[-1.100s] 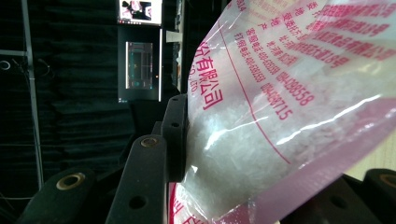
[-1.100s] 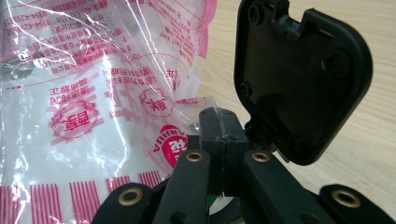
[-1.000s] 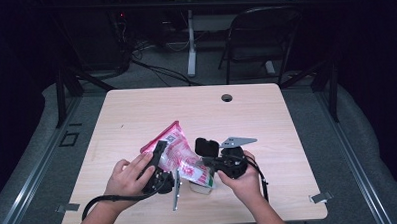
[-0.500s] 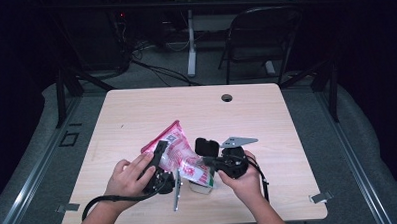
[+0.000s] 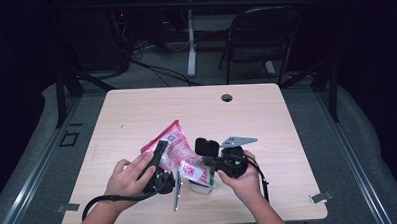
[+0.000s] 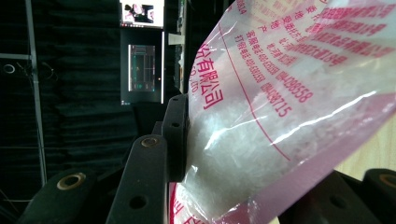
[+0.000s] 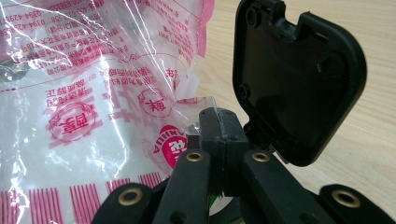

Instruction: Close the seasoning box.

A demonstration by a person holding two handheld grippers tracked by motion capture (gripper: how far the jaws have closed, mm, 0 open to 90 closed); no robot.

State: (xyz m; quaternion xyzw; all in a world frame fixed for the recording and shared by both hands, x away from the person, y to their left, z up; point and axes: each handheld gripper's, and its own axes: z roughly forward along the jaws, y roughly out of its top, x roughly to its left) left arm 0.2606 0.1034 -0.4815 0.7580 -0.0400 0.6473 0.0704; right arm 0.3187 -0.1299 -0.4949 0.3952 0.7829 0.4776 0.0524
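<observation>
Table [image 5: 136, 114] far half bare; bag [image 5: 180, 157] near front edge, both jaws gripping it.

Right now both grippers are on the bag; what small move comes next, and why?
Probably a short pull apart to tear it. The right gripper is shut on a clear corner of the bag, and the left gripper clamps the bag's full body, white grains bulging between its jaws. The bag looks unopened, and a small white cup sits under it, seemingly ready for pouring.
</observation>
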